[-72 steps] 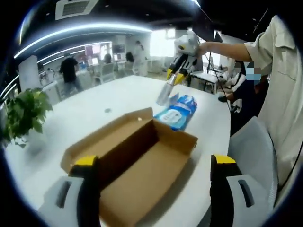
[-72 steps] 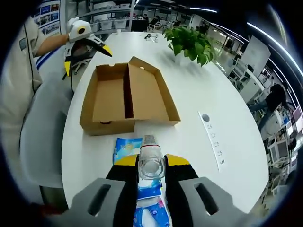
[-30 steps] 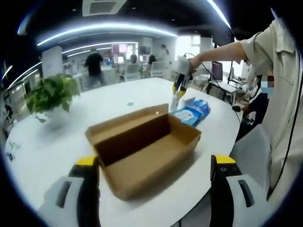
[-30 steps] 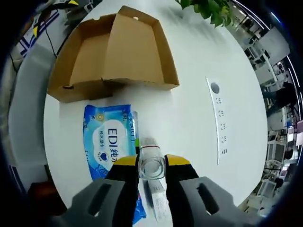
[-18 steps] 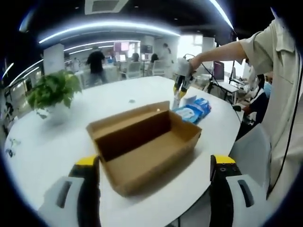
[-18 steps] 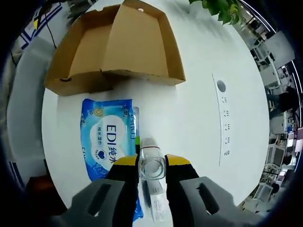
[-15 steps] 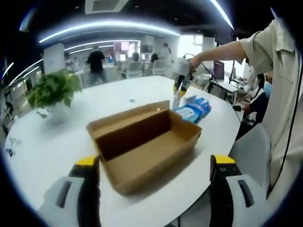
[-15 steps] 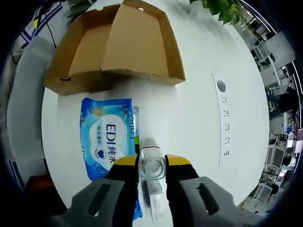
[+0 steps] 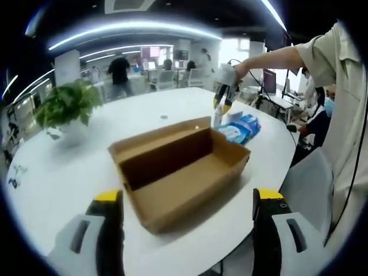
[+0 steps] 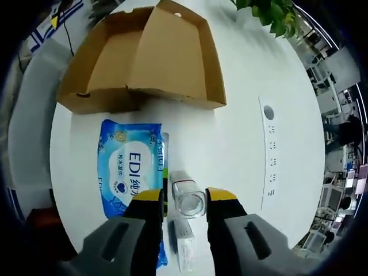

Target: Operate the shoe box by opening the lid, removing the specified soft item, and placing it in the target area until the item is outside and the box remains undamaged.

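The brown shoe box [image 9: 183, 170] lies open and empty in the left gripper view, its lid folded back. My left gripper [image 9: 187, 198] stands open in front of it, holding nothing. Beyond the box a blue wet-wipes pack [image 9: 240, 126] lies on the white table, with my right gripper [image 9: 223, 99] over it. In the right gripper view the wipes pack [image 10: 129, 167] lies flat below the box [image 10: 109, 75]. A clear bottle [image 10: 188, 198] sits between the parted jaws of my right gripper [image 10: 187, 196], with a slim gap on the left side.
A thin pen-like stick [image 10: 165, 167] and a small white carton [image 10: 184, 244] lie beside the wipes pack. A socket strip [image 10: 267, 150] is set into the table. A potted plant [image 9: 66, 106] stands at the far side. A grey chair [image 9: 306, 185] and a person's sleeve [image 9: 345, 115] are at the right.
My right gripper's jaws have spread apart from the clear bottle they were shut on. The left gripper's camera has shifted slightly; the box and wipes pack lie as before.
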Motion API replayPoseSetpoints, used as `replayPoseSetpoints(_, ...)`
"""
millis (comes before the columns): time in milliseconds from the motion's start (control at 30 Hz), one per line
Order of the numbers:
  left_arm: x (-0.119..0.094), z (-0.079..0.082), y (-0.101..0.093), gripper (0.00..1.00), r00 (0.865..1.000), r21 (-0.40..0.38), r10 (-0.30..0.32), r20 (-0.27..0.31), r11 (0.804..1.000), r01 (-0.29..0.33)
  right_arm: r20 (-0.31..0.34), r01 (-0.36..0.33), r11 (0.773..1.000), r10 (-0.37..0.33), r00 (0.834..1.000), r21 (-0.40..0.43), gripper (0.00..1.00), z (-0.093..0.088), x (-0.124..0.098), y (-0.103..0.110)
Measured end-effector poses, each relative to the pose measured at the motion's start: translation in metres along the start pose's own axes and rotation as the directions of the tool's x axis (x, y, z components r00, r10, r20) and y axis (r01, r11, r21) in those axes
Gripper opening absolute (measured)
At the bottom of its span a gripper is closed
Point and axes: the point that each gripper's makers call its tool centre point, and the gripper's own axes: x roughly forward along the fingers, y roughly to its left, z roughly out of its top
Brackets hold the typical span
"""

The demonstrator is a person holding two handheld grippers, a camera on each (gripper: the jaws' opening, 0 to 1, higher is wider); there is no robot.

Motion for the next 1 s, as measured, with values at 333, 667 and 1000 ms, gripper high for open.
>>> replayPoseSetpoints(333, 0.001, -0.005, 0.021, 0.84, 0.996, -0.014, 0.088, -0.03, 0.996, -0.088, 0.083, 0.029, 0.998, -0.034, 0.996, 0.064, 0.32, 0.018, -0.012, -0.008)
replayPoseSetpoints(667, 0.009, -0.021, 0.029, 0.65, 0.991, -0.029, 0.091, -0.095, 0.995, -0.094, 0.175, 0.04, 0.975, -0.079, 0.981, 0.22, 0.32, 0.047, -0.022, -0.015)
replayPoseSetpoints(1000, 0.016, -0.039, 0.042, 0.42, 0.977, -0.118, 0.138, -0.163, 0.98, -0.158, 0.238, 0.011, 0.922, -0.111, 0.965, 0.387, 0.32, 0.076, -0.019, -0.015)
